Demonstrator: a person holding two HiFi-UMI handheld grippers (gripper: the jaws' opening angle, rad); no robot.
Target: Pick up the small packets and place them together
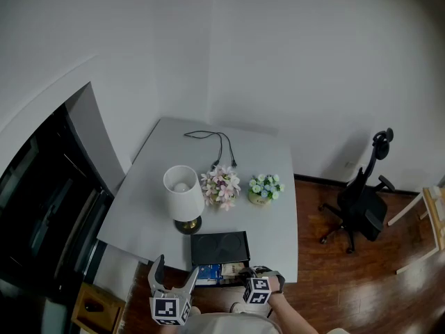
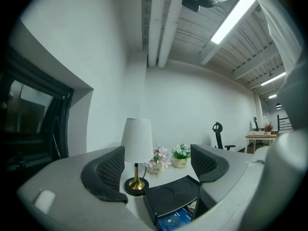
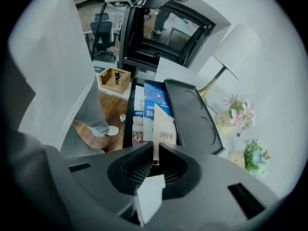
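Observation:
My right gripper (image 3: 155, 147) is shut on a small white packet (image 3: 163, 127), held edge-on with its printed end sticking out past the jaws. Below it lie blue packets (image 3: 155, 100) beside a black tray (image 3: 192, 117). In the head view the right gripper (image 1: 259, 282) sits at the table's near edge, right of the blue packets (image 1: 211, 273). My left gripper (image 1: 175, 271) is held off the near edge, open and empty. Its own view looks between its fingers (image 2: 106, 172) at the tray (image 2: 173, 195) and a blue packet (image 2: 174, 219).
A white-shaded lamp (image 1: 184, 195) with a brass foot stands behind the tray (image 1: 220, 248). Two small flower pots (image 1: 221, 188) (image 1: 265, 188) and a black cable (image 1: 219, 145) lie further back on the white table (image 1: 153, 207). An office chair (image 1: 365, 200) stands right. A wooden box (image 3: 114, 79) sits on the floor.

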